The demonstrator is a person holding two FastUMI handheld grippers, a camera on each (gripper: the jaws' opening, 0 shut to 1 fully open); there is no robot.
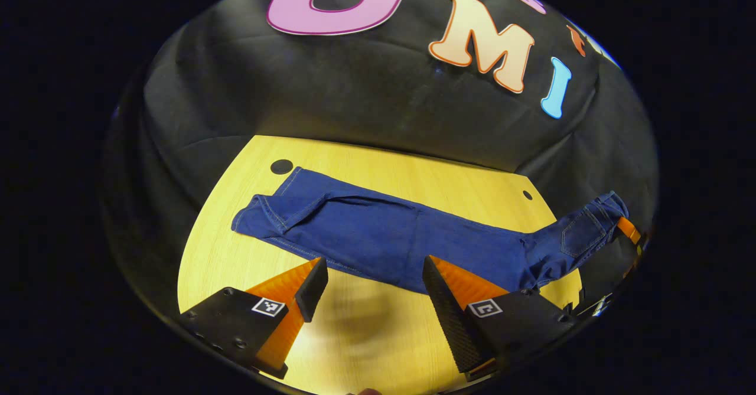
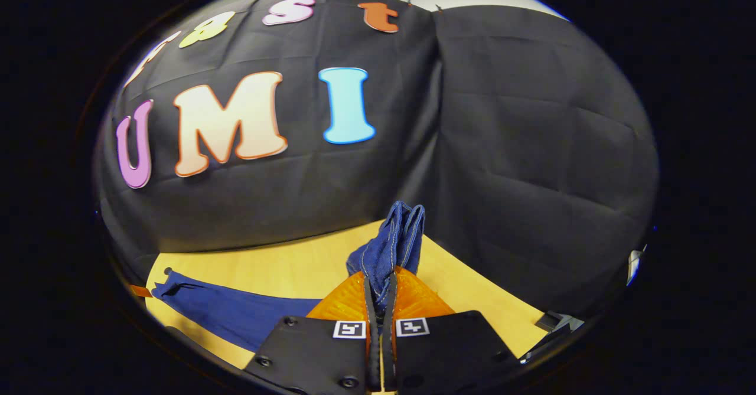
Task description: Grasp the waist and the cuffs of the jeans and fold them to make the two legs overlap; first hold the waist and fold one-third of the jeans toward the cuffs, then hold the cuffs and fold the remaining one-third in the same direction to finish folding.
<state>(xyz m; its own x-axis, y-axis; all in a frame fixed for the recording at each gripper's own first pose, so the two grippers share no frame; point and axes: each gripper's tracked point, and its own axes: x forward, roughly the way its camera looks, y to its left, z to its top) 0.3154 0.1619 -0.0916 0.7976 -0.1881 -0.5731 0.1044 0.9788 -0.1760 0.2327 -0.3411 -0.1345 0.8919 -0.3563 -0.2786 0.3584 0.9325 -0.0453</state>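
A pale wood-grain worktop [image 1: 378, 165] backed by black cloth carries the jeans [image 1: 378, 235], dark soft denim with light stitching, legs already overlapped, stretching from the cuffs at 9 o'clock to the waist at 3 o'clock in the left gripper view. The right tool [image 2: 380, 300] is clenched on the bunched waist [image 2: 393, 238], lifted off the worktop; the left tool [image 1: 372, 280] hangs released at the near edge of the legs. I judge the limp denim could slip from that narrow pinch, or drag and skew the legs, since nothing pins them down.

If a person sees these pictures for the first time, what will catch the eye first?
The blue jeans, stretched long across the yellow wooden table. In the right gripper view, the right gripper is shut on the jeans' waist, bunched upward. The left gripper hangs open above the legs' near edge.
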